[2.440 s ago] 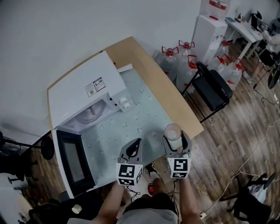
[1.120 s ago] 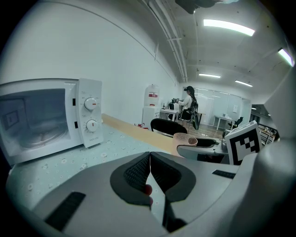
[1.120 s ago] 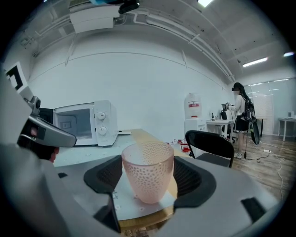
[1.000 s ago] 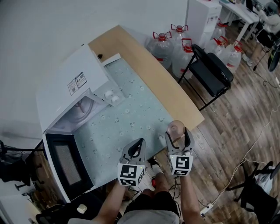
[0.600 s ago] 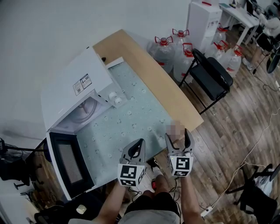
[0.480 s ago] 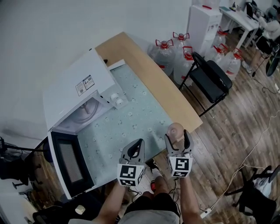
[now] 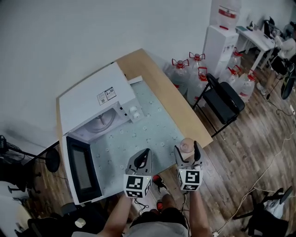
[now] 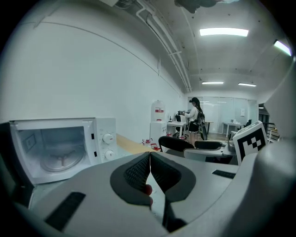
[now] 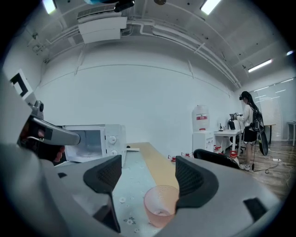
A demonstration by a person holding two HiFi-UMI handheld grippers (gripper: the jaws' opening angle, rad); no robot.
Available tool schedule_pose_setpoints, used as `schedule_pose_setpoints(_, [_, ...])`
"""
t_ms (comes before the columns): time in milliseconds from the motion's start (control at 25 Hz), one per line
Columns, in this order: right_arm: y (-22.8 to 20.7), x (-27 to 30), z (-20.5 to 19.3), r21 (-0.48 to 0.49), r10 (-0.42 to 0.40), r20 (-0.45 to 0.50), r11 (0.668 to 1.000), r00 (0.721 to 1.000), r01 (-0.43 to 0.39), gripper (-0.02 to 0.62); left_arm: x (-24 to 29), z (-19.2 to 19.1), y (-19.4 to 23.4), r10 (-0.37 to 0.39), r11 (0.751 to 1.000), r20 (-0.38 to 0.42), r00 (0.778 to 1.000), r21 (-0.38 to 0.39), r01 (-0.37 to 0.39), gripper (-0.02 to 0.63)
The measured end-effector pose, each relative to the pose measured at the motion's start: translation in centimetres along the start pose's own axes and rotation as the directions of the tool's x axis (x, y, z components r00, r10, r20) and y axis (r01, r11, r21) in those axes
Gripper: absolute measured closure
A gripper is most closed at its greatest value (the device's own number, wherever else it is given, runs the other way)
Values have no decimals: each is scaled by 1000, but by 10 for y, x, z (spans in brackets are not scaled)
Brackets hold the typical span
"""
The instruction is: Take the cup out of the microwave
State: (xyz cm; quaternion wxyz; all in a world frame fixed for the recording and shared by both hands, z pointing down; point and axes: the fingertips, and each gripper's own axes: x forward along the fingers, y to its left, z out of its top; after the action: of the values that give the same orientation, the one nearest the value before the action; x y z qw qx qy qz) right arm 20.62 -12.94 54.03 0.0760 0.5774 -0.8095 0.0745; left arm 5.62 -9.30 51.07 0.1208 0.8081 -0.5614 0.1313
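No legible txt, sticker [image 7: 106,95] on microwave [image 7: 88,109] top too small to read, red label [image 7: 226,12] on water dispenser [image 7: 222,39] blurred

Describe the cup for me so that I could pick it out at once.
Find the long table with the white microwave, its door open. At the table's near end, by the person, the right claw stands open on either side of a small cup. It is the only translucent pinkish thing there, with no handle or lid.
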Motion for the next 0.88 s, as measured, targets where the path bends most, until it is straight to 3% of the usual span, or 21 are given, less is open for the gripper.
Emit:
schedule_pose_setpoints(200, [27,-2,32,-28,46,40,999,998,-45,247,-26,24,18,60,998,39,997,3,-60,581])
schedule_pose_setpoints(560, [106,-2,75,-65,224,89,974,971,-218,255,-87,38,67,209,978,83,974,-24,-208,581])
schedule_pose_setpoints(880, [169,-15,92,-91,340,100,939,935,-331,368,-146,40,101,333,943,98,938,-53,-330,583])
